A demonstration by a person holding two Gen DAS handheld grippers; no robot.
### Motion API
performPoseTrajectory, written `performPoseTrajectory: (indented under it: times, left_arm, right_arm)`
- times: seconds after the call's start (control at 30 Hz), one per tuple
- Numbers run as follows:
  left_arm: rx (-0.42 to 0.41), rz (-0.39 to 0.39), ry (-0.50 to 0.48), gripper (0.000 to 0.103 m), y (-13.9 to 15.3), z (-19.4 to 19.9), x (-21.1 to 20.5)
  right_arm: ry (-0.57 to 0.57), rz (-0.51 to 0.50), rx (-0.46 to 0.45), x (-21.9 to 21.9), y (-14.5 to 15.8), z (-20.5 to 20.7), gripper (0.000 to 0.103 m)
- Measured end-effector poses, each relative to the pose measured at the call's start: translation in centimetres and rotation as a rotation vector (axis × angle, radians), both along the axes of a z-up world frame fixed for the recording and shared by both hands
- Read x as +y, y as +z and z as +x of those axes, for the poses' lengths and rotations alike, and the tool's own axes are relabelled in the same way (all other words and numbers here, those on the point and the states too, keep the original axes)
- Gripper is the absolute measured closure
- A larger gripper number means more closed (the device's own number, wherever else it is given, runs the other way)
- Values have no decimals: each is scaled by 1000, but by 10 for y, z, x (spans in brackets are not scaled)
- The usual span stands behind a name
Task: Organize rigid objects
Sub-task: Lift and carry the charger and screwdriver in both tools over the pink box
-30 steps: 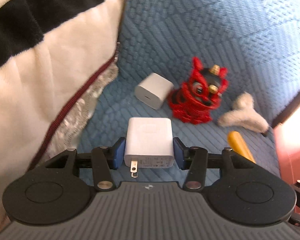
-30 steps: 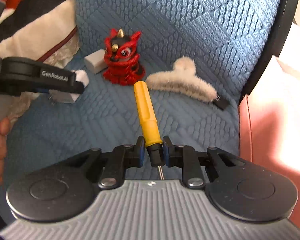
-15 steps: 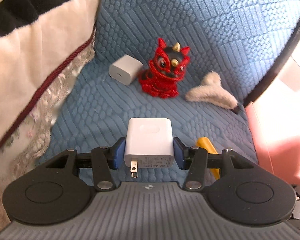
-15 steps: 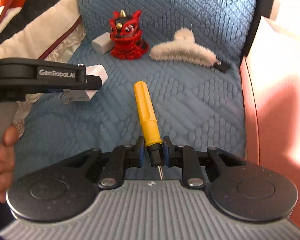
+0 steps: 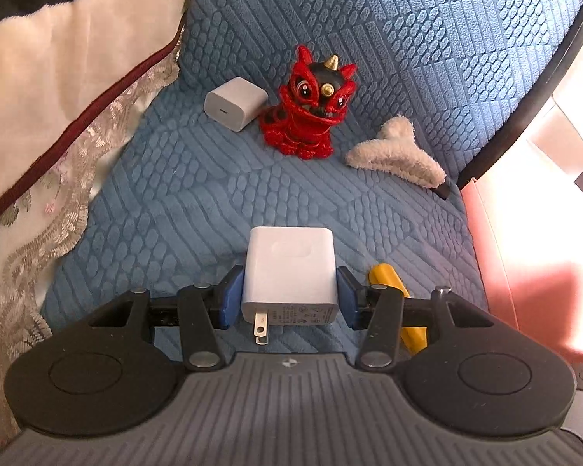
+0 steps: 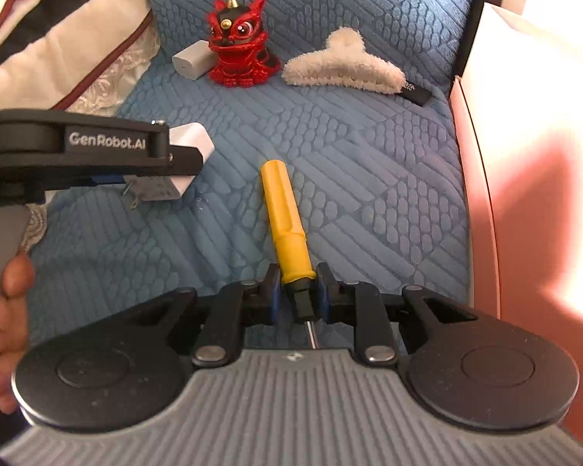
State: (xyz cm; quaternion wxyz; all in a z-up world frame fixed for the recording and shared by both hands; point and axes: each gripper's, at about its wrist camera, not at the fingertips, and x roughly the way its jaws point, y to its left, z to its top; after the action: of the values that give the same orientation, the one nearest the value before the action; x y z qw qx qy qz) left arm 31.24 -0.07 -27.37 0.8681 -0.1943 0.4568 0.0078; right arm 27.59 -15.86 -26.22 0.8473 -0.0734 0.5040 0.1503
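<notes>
A white plug charger (image 5: 289,273) was clamped between the blue pads (image 5: 229,297) of the left gripper (image 5: 289,298), its metal prong pointing back toward the camera and its body held clear above the blue quilted cushion (image 5: 175,202). In the right wrist view the same charger (image 6: 182,155) appeared at left, projecting from the side of the left gripper (image 6: 151,174), whose handle was grasped by a hand (image 6: 4,310). The right gripper (image 6: 298,293) was closed on a yellow-handled screwdriver (image 6: 285,221), gripping it where the handle met the black collar; the handle pointed forward over the cushion (image 6: 369,178) and the metal shaft ran back toward the camera. Part of this yellow handle (image 5: 388,281) showed behind the right finger in the left wrist view.

At the rear of the seat, against the backrest, stood an upright red lion figurine (image 5: 311,116) with a gold horn. A second white charger (image 5: 235,103) lay just beside it on its left, its port facing forward. A cream fuzzy hair claw (image 5: 396,151) lay near the figurine on the other side, apart from it. A white, black and maroon fabric with lace edging (image 5: 58,116) covered the cushion's left margin, and a pink surface (image 6: 524,194) bordered its right.
</notes>
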Motion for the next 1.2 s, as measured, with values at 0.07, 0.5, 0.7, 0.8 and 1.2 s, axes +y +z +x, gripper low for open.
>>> performPoseTrajectory:
  times: [0.07, 0.5, 0.7, 0.8, 1.2]
  left_arm:
    - [3, -5, -5, 47, 1, -2, 0]
    - [24, -15, -24, 47, 2, -36, -19]
    - [29, 68, -38, 25, 3, -37, -30]
    - [23, 56, -39, 23, 0, -35, -29]
    - [-6, 66, -27, 45, 1, -32, -32]
  right_arm:
    - [-1, -7, 1, 0, 1, -1, 80]
    - [-50, -12, 18, -26, 11, -31, 80]
    - [-42, -21, -4, -30, 10, -37, 75]
    - [-37, -20, -28, -29, 7, -35, 69]
    - [-4, -12, -60, -26, 12, -32, 83]
